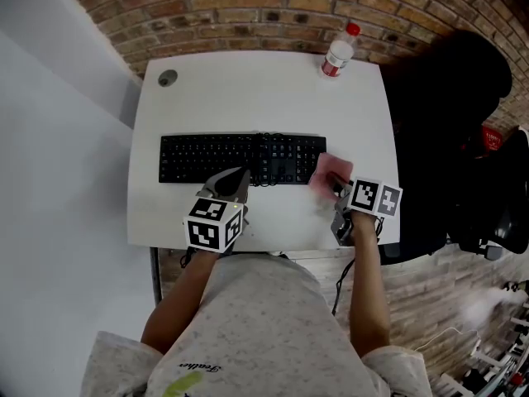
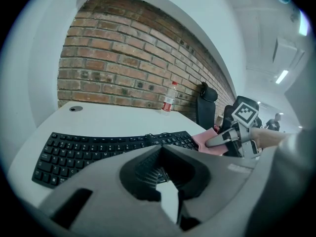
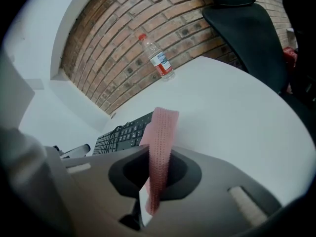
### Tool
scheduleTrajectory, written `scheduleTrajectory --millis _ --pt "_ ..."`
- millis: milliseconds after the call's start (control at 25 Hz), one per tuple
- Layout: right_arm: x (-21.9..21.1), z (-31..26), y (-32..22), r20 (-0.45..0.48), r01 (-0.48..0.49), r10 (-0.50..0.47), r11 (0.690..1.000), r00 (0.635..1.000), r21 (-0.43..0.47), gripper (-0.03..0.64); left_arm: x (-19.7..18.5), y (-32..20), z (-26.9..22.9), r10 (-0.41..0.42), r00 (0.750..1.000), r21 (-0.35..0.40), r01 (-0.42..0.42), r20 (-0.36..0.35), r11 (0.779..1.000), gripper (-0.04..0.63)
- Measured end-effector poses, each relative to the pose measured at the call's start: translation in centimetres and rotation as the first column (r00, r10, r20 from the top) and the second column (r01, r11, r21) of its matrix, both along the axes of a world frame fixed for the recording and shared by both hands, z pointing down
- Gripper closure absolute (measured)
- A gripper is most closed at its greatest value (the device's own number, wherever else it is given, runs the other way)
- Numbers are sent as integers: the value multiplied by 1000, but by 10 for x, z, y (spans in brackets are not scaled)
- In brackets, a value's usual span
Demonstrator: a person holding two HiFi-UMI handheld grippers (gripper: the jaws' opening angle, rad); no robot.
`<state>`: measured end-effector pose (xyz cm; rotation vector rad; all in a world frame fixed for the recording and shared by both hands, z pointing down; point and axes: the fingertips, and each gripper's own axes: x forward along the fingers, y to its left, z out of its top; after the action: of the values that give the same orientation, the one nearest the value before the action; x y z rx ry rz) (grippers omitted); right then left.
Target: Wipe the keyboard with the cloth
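A black keyboard (image 1: 223, 157) lies across the middle of the white table (image 1: 248, 89). At its right end is a pink cloth (image 1: 331, 170), and my right gripper (image 1: 337, 187) is shut on it. In the right gripper view the cloth (image 3: 160, 137) stands up as a strip from between the jaws of that gripper (image 3: 155, 181), with the keyboard (image 3: 123, 132) to the left behind it. My left gripper (image 1: 235, 176) hovers at the keyboard's front edge near its middle, jaws together and holding nothing. The left gripper view shows the keyboard (image 2: 98, 149), the cloth (image 2: 207, 141) and the right gripper's fingers (image 2: 219, 140).
A plastic water bottle (image 1: 337, 55) with a red cap stands at the table's back right corner. A round cable grommet (image 1: 168, 78) sits at the back left. Behind the table runs a brick wall (image 1: 273, 7), and a black chair (image 1: 446, 122) stands to the right.
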<state>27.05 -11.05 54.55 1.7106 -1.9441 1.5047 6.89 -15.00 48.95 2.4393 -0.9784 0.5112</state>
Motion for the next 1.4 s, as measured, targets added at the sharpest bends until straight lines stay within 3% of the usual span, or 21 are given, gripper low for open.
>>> scheduleTrajectory --millis 160,400,840,1120,1400 --pt "3 -14 -1 -50 -4 6 999 999 48 594 -3 0 -4 2 1000 11 -2 -1 1000 601" --pt "-25 -61 -16 -136 73 -46 976 990 204 592 -16 -2 -17 -25 1000 33 26 -15 999 601" --pt "-111 -142 -38 -321 235 -88 860 943 453 592 -58 -10 -46 -69 997 92 73 -41 993 601" --pt "-132 -162 -36 -423 271 -30 809 906 522 592 -71 -12 -53 -72 996 96 76 -45 993 601" --pt "-134 -163 -26 -479 280 6 804 878 524 595 -70 -14 -57 -54 997 98 59 -56 993 601"
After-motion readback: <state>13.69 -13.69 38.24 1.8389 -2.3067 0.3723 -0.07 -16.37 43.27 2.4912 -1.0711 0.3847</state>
